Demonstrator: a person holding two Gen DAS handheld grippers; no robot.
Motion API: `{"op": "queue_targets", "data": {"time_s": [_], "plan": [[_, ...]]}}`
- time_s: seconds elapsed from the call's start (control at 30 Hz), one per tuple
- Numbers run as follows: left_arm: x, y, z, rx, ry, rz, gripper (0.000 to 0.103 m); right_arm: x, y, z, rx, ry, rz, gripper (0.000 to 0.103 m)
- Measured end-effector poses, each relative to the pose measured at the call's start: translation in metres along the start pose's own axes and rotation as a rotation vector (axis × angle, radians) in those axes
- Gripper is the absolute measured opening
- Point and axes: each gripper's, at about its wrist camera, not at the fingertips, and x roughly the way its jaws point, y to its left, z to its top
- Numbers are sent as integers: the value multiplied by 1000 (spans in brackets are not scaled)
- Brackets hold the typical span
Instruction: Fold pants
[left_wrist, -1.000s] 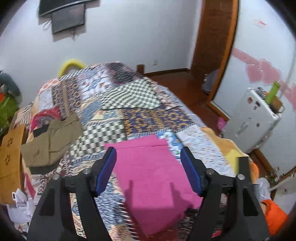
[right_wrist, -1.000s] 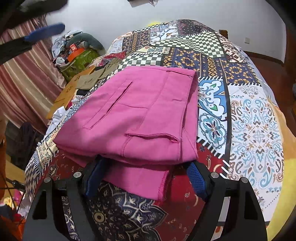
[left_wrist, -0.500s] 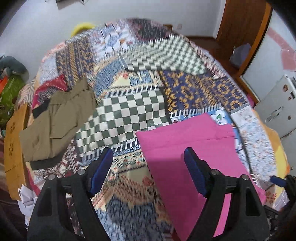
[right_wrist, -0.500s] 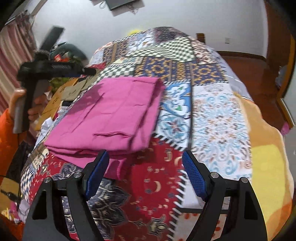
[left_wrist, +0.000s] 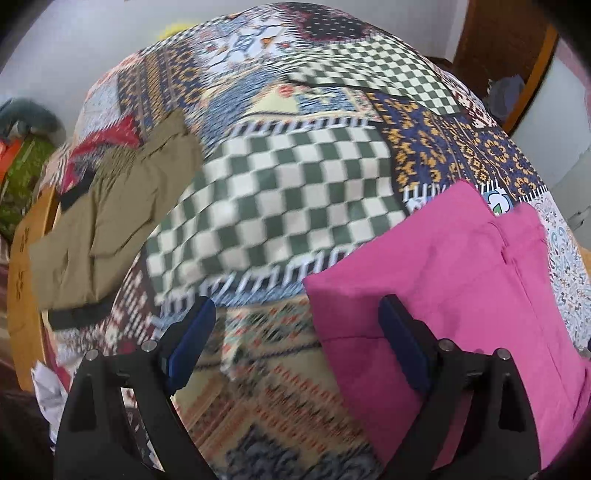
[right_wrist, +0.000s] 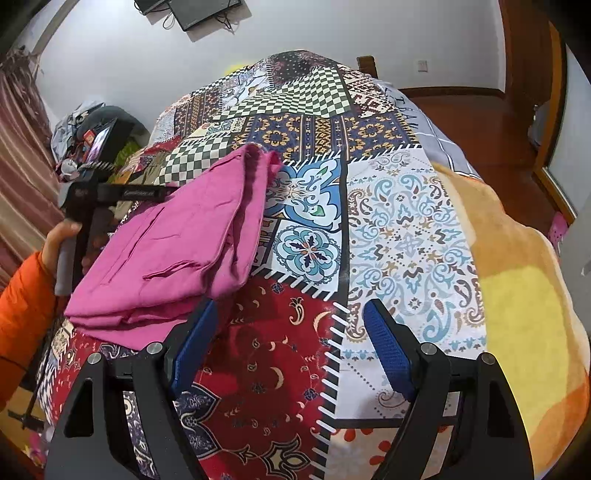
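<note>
The pink pants (left_wrist: 461, 277) lie folded in a flat stack on the patchwork bedspread (left_wrist: 295, 206). My left gripper (left_wrist: 297, 343) hangs just above the bed at the stack's left edge, its jaws opening. Its right finger overlaps the pink cloth and its left finger is over bare bedspread, with nothing pressed between the pads. In the right wrist view the pink pants (right_wrist: 177, 251) sit left of centre. My right gripper (right_wrist: 290, 347) stands open over a red patch of the bedspread (right_wrist: 280, 369), with its left finger beside the stack's near corner.
Folded olive pants (left_wrist: 110, 221) lie at the bed's left side, partly over a wooden board (left_wrist: 22, 258). An orange and yellow blanket (right_wrist: 517, 295) covers the bed's right corner. A hand with an orange sleeve (right_wrist: 22, 302) holds the left gripper's handle beyond the pink stack.
The left gripper sank toward the bed, shifted from over the pink stack to its left edge, and its jaws widened. The right gripper slid right, off the stack's near edge onto the red patch.
</note>
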Motion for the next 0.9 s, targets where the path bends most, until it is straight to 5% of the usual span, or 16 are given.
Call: {"op": "queue_targets", "data": {"time_s": [0.23, 0.6, 0.9], "plan": [[-34, 34, -37, -28, -29, 58, 92, -5, 8, 3, -28, -15, -3, 79], [-76, 49, -104, -66, -38, 20, 92, -6, 41, 17, -95, -47, 20, 79], [-104, 57, -119, -72, -67, 60, 91, 7, 80, 31, -187, -44, 75, 79]]}}
